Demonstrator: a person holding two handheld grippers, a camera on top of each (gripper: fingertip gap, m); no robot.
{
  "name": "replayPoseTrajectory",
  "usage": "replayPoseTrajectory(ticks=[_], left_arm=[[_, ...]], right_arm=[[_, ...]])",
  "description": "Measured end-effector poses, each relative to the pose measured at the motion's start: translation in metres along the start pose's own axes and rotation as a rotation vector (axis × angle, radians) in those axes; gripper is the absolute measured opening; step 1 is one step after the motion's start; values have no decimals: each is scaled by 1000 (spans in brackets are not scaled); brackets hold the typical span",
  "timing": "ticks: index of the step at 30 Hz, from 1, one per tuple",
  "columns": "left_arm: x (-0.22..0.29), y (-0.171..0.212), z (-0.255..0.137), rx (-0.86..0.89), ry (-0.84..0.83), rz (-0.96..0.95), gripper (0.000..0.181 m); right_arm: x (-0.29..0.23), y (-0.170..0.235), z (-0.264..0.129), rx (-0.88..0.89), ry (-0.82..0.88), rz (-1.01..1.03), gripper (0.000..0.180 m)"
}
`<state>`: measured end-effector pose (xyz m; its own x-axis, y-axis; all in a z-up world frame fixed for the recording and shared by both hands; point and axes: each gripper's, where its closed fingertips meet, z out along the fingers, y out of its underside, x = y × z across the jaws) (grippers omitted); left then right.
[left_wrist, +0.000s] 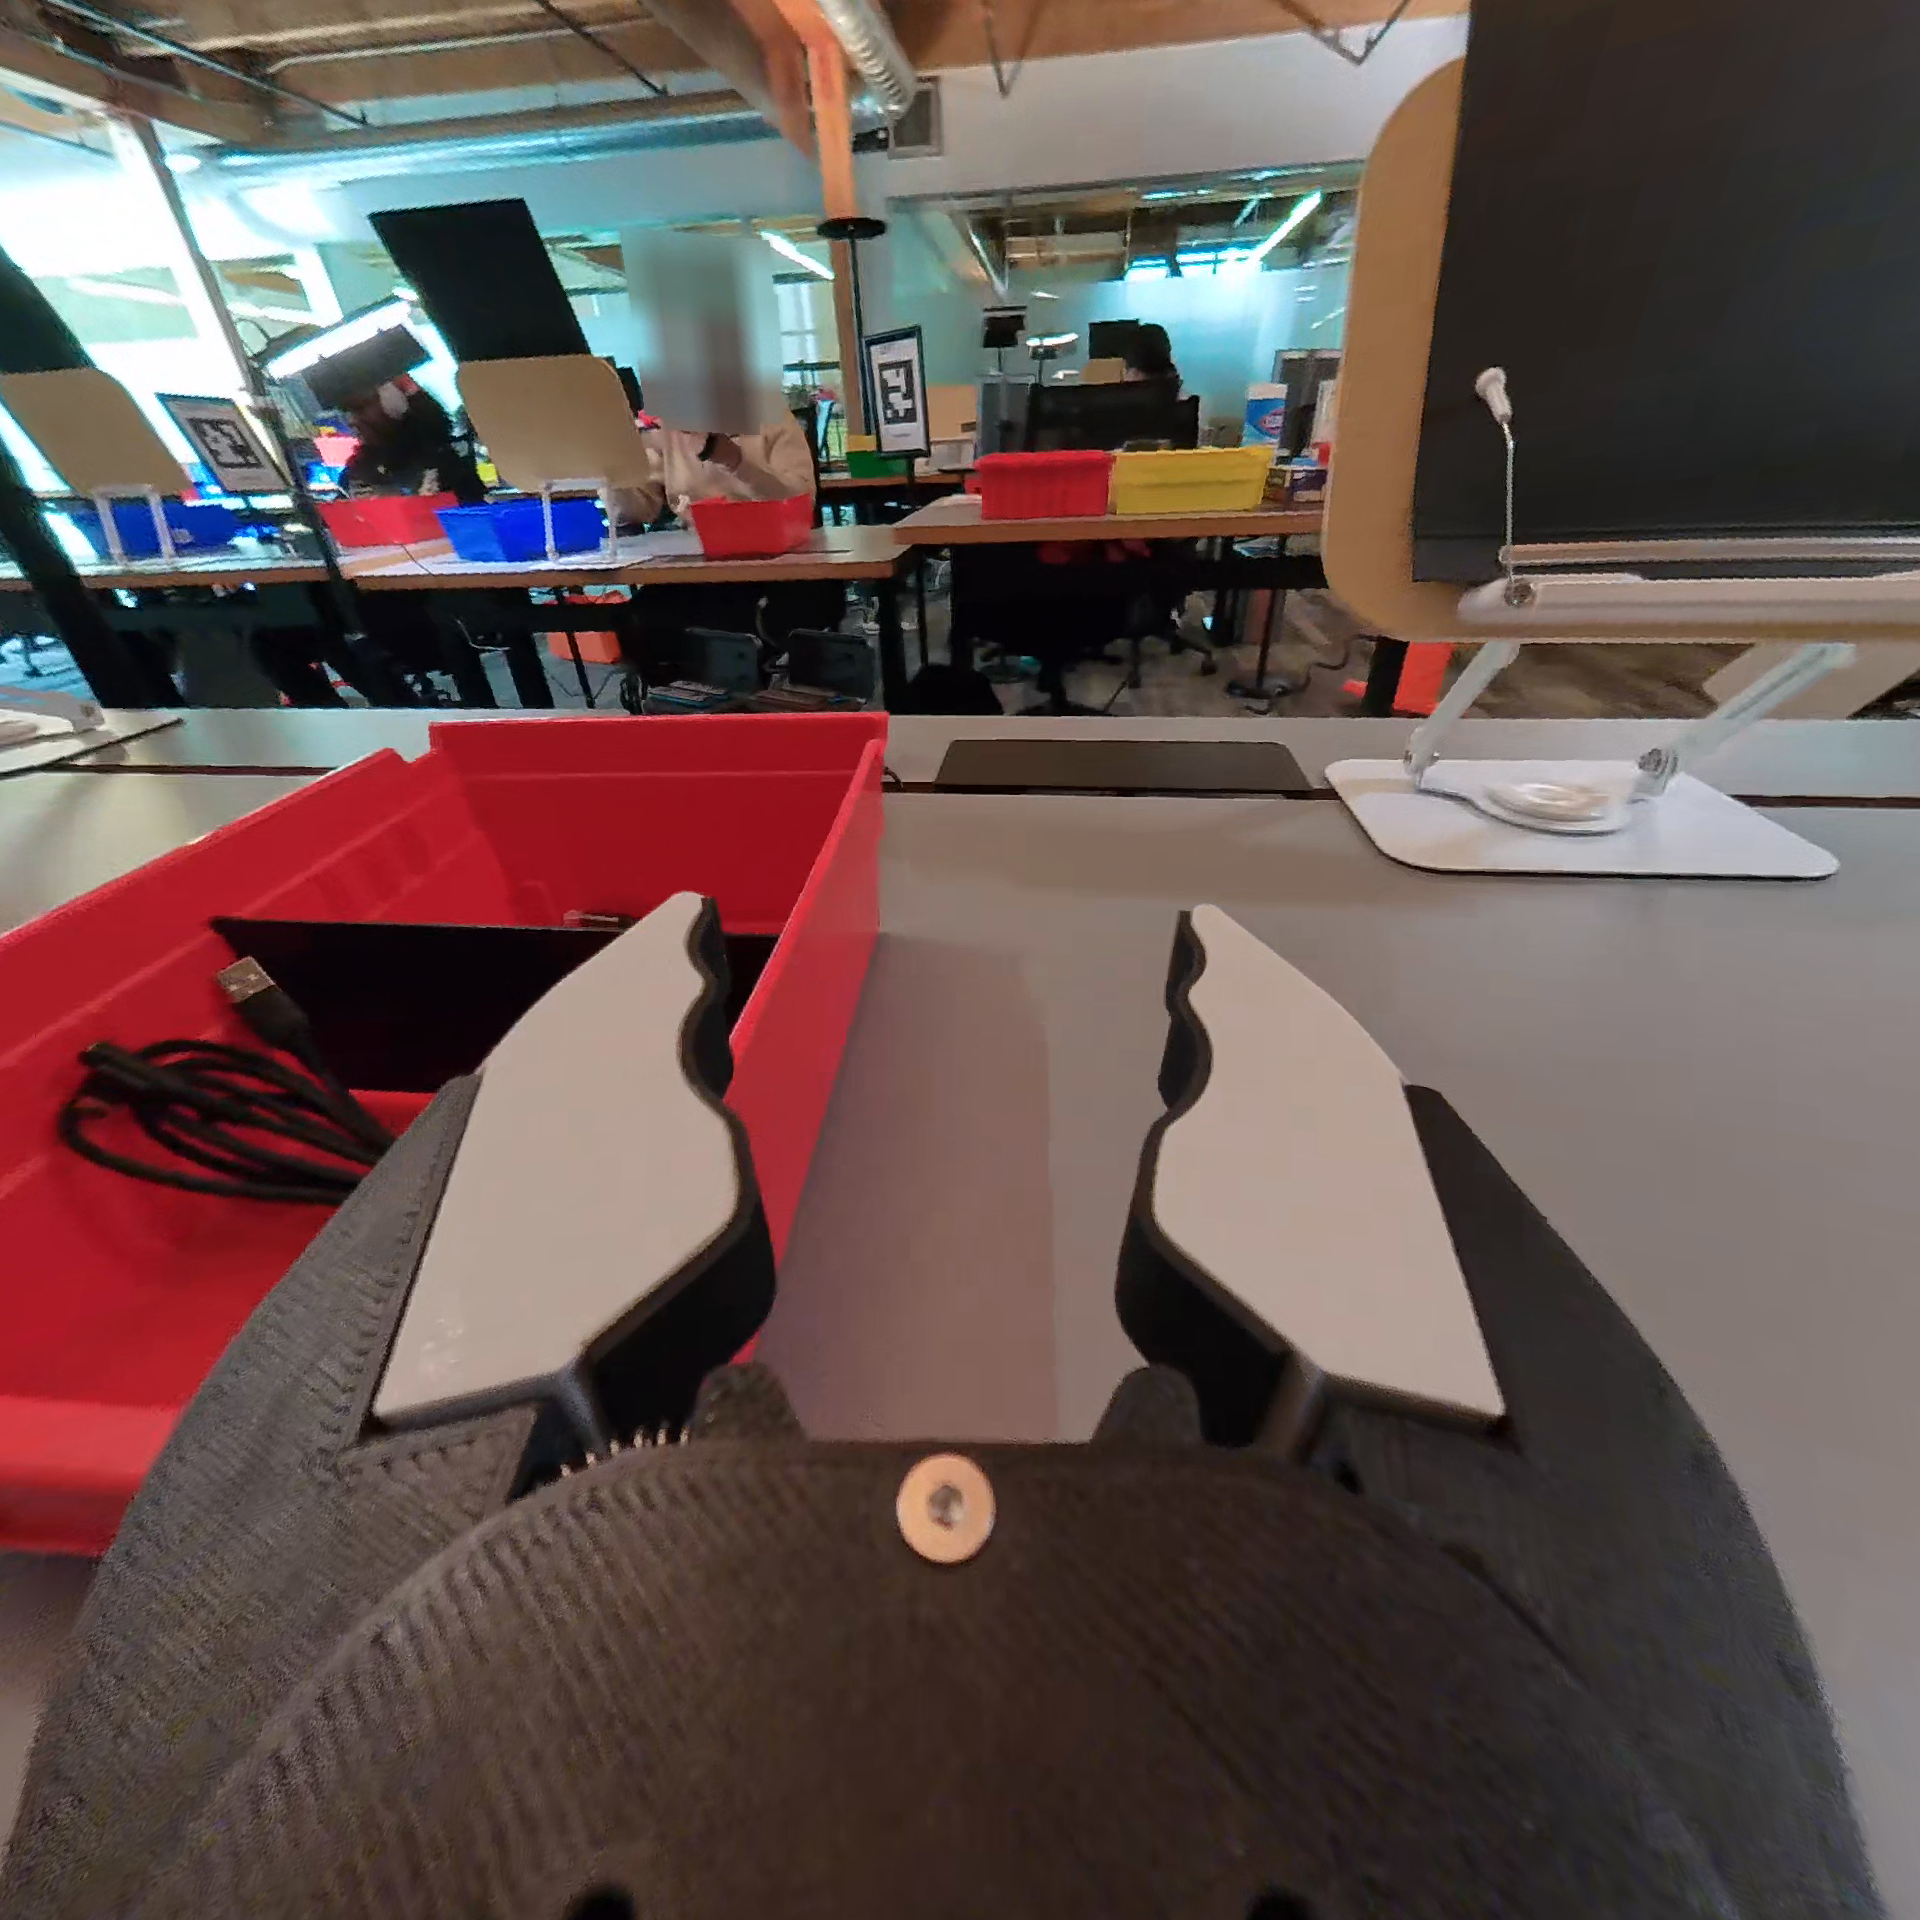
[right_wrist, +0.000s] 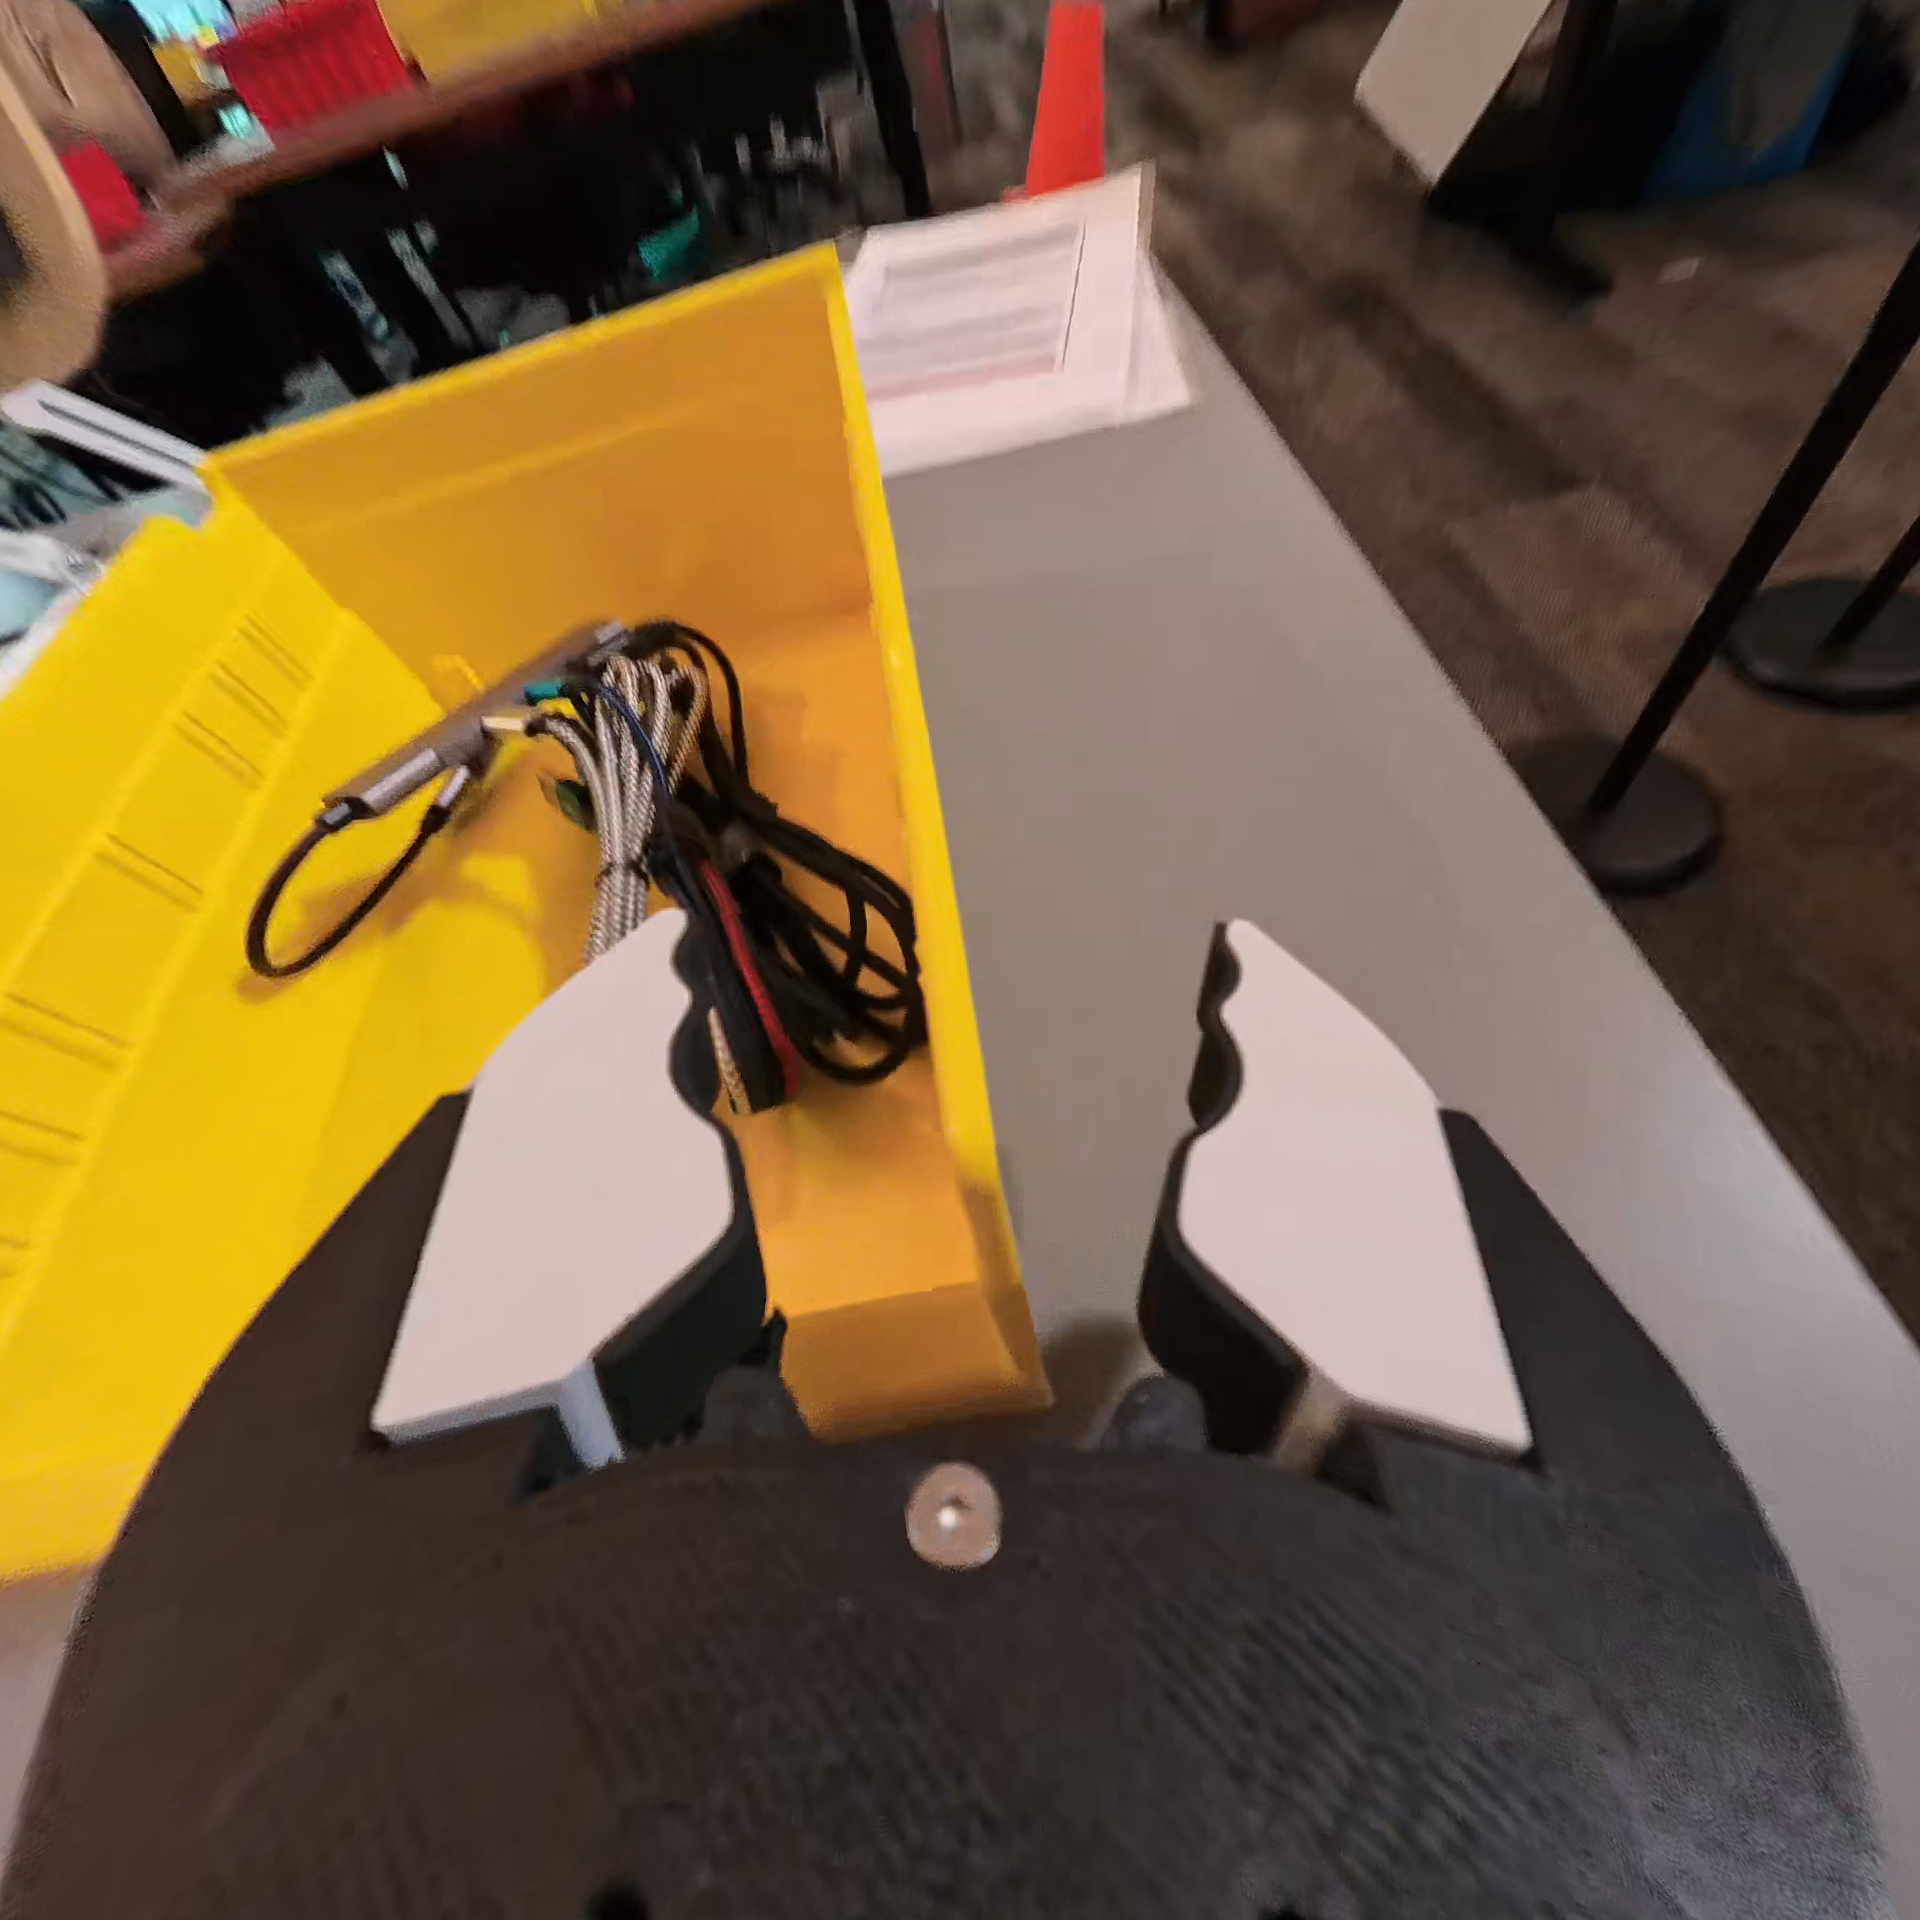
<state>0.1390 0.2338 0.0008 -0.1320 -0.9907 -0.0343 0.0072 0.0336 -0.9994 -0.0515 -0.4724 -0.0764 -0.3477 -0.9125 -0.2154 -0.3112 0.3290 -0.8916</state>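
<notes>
Straddling a yellow bin's (right_wrist: 582, 499) right wall, the right gripper (right_wrist: 951, 935) gapes empty near its cable bundle (right_wrist: 769, 894), which runs lengthwise; the left gripper (left_wrist: 940, 925) gapes beside a red bin (left_wrist: 665, 790).

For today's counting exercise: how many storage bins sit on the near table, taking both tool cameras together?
2. A red bin lies left of the left tool, holding a black cable. A yellow bin lies left of the right tool, holding bundled cables. Others may sit off-frame.

Black coiled cable (left_wrist: 218, 1117) in red bin (left_wrist: 665, 790); cable bundle (right_wrist: 748, 883) in yellow bin (right_wrist: 582, 499).
</notes>
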Motion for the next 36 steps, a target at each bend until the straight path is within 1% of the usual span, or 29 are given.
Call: replayPoseTrajectory(ticks=[1, 5, 7, 8, 9, 10, 11, 13, 14, 17, 20, 22, 25, 27, 28, 30, 31, 32, 33, 34, 35, 36], left_arm=[[-3, -1, 0, 6, -1, -9, 83], [-9, -5, -1, 26, -15, -2, 82], [-6, -6, 0, 36, 4, -14, 83], [-5, -6, 1, 42, 11, -17, 83], [-5, -6, 2, 42, 14, -16, 83], [-5, -6, 2, 39, 15, -16, 83], [-5, -5, 3, 36, 17, -17, 83], [-7, -5, 3, 39, 15, -27, 83], [-8, -7, 2, 48, 16, -33, 83], [-10, -13, -1, 79, 15, -38, 82], [-13, -19, -5, 101, -3, -19, 85], [-13, -26, -10, 133, 2, 13, 87], [-10, -45, -23, 229, 22, 93, 91], [-17, -41, -23, 189, -11, 144, 92], [-23, -32, -18, 130, -36, 159, 93], [-38, -4, -7, -40, -88, 172, 99], [-44, 11, -3, -119, -104, 169, 97], [-48, 21, -1, -169, -117, 164, 88], [-49, 28, 0, -204, -111, 157, 67], [-49, 32, -1, -225, -95, 155, 39], [-49, 35, 0, -244, -89, 155, 25], [-51, 41, 1, -273, -92, 155, 31]], right_arm=[[0, 3, 3, -20, -6, 17, 93], [-6, 7, 8, -40, -75, 85, 77], [-13, 10, 11, -58, -141, 131, 57], [-17, 11, 12, -67, -182, 162, 43], [-18, 12, 12, -77, -197, 190, 31], [-13, 13, 13, -81, -169, 209, 19], [-12, 13, 13, -79, -166, 201, 18], [-6, 15, 13, -97, -101, 134, 10], [-6, 15, 12, -103, -88, 106, 9], [-6, 13, 8, -100, -125, 197, 9], [-5, 7, 3, -76, -130, 221, 9], [-5, 3, 0, -56, -141, 265, 9], [-7, -4, -3, -11, -177, 316, 10], [-9, -12, -7, 32, -192, 320, 10], [-10, -16, -10, 54, -195, 318, 9], [-11, -23, -14, 93, -198, 312, 10], [-12, -25, -16, 109, -200, 309, 10], [-13, -27, -18, 123, -202, 307, 10], [-14, -29, -20, 134, -205, 307, 10], [-15, -30, -21, 142, -209, 309, 10], [-16, -31, -23, 146, -214, 313, 10], [-18, -31, -23, 149, -220, 315, 9]])
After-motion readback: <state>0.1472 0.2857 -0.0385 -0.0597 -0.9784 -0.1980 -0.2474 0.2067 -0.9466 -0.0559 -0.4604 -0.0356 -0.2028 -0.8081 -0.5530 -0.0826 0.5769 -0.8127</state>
